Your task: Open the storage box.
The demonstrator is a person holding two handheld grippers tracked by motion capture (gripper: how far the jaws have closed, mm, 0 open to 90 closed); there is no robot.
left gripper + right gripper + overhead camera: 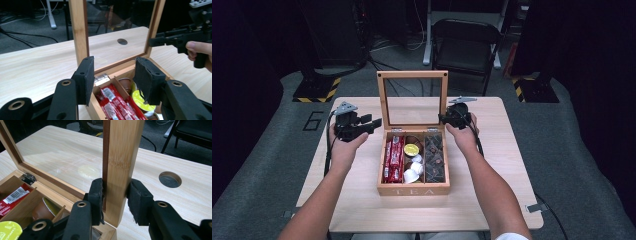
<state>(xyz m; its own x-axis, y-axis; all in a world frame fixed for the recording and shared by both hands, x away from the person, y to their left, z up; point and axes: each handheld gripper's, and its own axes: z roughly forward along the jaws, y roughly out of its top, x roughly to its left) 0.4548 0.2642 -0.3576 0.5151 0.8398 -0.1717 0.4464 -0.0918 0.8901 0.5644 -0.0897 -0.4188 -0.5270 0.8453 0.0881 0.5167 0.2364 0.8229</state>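
Note:
A wooden tea box (413, 189) stands mid-table with its glass lid (412, 75) raised upright. My right gripper (115, 187) is shut on the lid's right frame post (122, 150), a pad pressed on each face just above the box's back corner. It appears in the high view at the lid's right edge (443, 118). My left gripper (113, 70) is open, and its jaws hover apart over the box's back left corner, near the lid's left post (78, 32). Inside lie red packets (394, 159), a yellow-topped capsule (411, 149), white capsules (412, 172) and dark packets (435, 157).
The light wooden table (492, 200) has a round cable hole (170, 179) behind the box. Bare tabletop lies to both sides and in front. A black folding chair (466, 45) stands beyond the far edge, on grey floor with cables.

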